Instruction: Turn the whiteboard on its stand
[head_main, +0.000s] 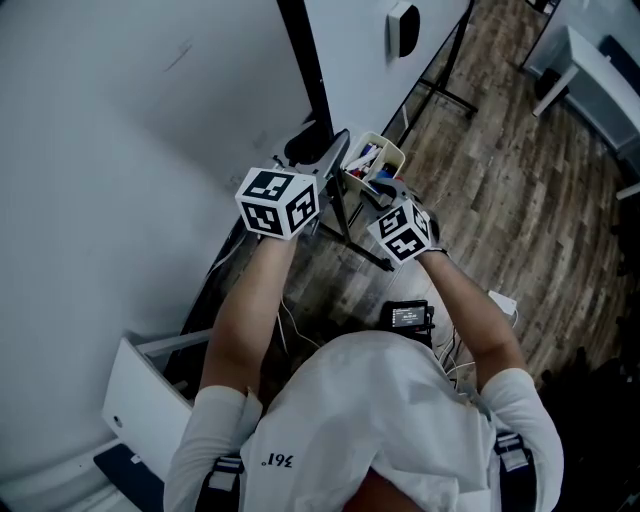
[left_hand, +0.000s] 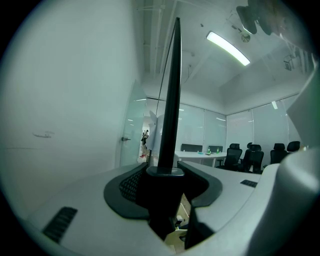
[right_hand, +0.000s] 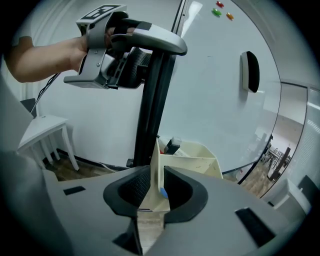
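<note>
The whiteboard (head_main: 350, 40) stands on a black stand, and an eraser (head_main: 403, 28) sticks to its face. My left gripper (head_main: 322, 168) is shut on the board's black side upright (left_hand: 171, 100); the right gripper view shows it clamped there too, left gripper (right_hand: 131, 57) on upright (right_hand: 152, 115). A cream pen tray (head_main: 378, 158) hangs at the board's lower edge. My right gripper (right_hand: 156, 187) is shut on a thin wall of that tray (right_hand: 200, 160), and in the head view the right gripper (head_main: 378, 190) sits just below the tray.
A white wall (head_main: 110, 130) runs along the left, with a small white table (right_hand: 44, 127) against it. The stand's black legs (head_main: 452, 97) spread over the wood floor (head_main: 520, 170). Magnets (right_hand: 220, 11) dot the board's top. Office chairs (left_hand: 247, 157) and a desk stand further off.
</note>
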